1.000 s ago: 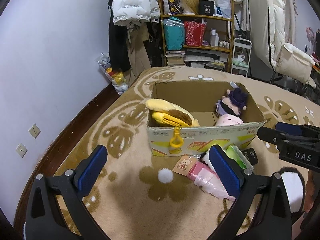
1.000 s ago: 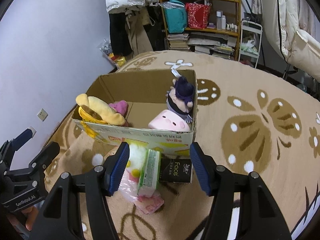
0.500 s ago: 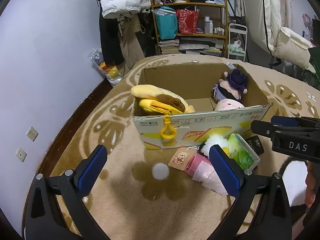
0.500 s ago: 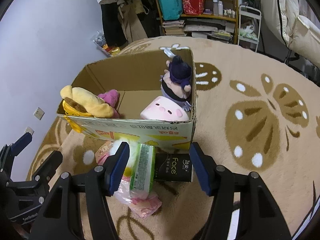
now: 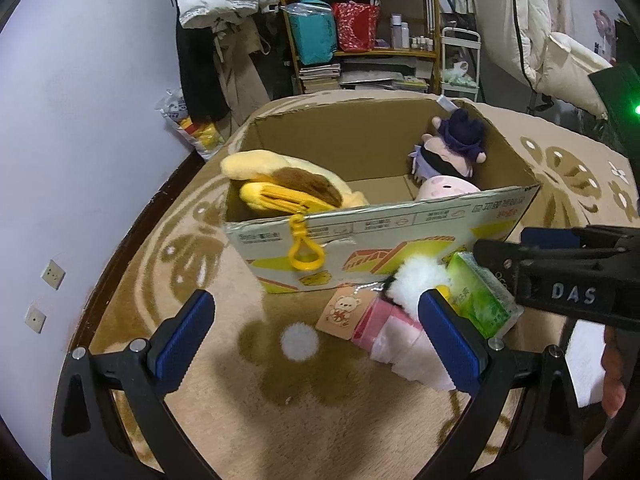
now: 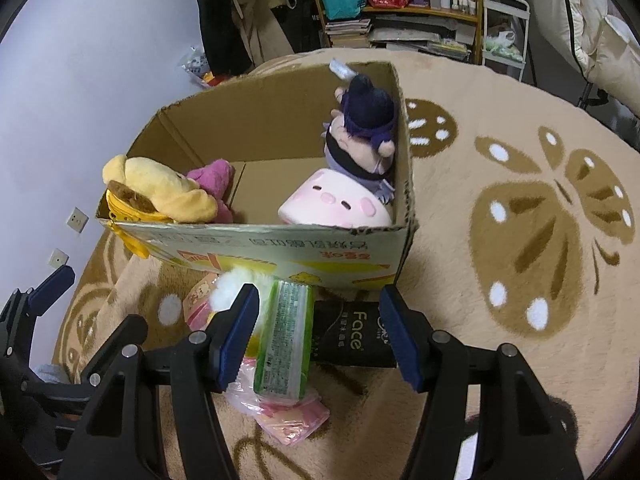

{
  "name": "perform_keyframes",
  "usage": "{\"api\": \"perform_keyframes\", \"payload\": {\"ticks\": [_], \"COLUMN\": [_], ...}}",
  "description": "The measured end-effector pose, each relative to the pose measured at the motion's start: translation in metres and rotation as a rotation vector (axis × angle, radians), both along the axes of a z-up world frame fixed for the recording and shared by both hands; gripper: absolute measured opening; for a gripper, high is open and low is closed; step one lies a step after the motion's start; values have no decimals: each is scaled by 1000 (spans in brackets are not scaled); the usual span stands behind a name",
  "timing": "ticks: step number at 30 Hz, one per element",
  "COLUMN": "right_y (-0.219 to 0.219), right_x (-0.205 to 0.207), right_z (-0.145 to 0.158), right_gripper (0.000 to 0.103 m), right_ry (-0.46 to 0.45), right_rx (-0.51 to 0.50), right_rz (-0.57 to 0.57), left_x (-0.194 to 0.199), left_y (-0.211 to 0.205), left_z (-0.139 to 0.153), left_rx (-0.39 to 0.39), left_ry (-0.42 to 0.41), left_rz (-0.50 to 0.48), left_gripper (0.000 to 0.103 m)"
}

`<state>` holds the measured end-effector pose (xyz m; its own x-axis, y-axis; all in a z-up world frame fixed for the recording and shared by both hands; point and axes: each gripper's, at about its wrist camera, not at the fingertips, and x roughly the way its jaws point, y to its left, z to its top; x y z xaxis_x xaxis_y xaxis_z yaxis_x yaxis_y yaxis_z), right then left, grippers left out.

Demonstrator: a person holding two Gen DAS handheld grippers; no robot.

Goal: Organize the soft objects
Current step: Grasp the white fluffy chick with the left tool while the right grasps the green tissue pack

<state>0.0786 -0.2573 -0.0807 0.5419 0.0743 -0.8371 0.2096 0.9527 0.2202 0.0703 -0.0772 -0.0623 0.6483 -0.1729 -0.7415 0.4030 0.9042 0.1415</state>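
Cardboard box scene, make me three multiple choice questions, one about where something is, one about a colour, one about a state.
1. Where does the green tissue pack lie?
A. inside the cardboard box
B. on the rug in front of the box
C. on the shelf

2. What colour is the clip hanging over the box's front wall?
A. yellow
B. blue
C. red

3. How do the jaws of the right tool stand?
A. shut on the tissue pack
B. shut on the black pack
C. open, holding nothing

Answers:
1 B, the pack lies on the rug against the box's outer front wall.
2 A, the clip is yellow in the left wrist view.
3 C, both pads stand apart, with a gap between them and the packs below.
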Motion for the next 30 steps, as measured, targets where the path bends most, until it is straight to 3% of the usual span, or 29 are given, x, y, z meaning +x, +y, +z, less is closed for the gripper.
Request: {"api": "perform_keyframes", "payload": {"ticks": [6,9,14,18,21,30], "right_y": [-3,-6,-7,-7,-9,-6], "right_x": [8,10,12,14,15,17], "right_z": [-12,-13,-17,-21,-24,-25], "right_gripper": [66,59,57,48,36,36], "right_ry": [34,25,37,50,47,56], "right_rx": [43,70,101,126,179,218], "right_rz": [4,-5,-2,12,11,29], "left_x": [6,10,17,19,20,19], "left_y": [-11,-16,-22,-26,-30,-39], "left_z": [-8,-14,-23,-30,-32,-35], "left_rx": [-10,-6,-7,-1,0,-16], "left_ry": [16,29,54,70,71,91], "left_rz": [-32,-41,-52,-69,-83,-118], "left_gripper": [101,101,101,101,101,101]}}
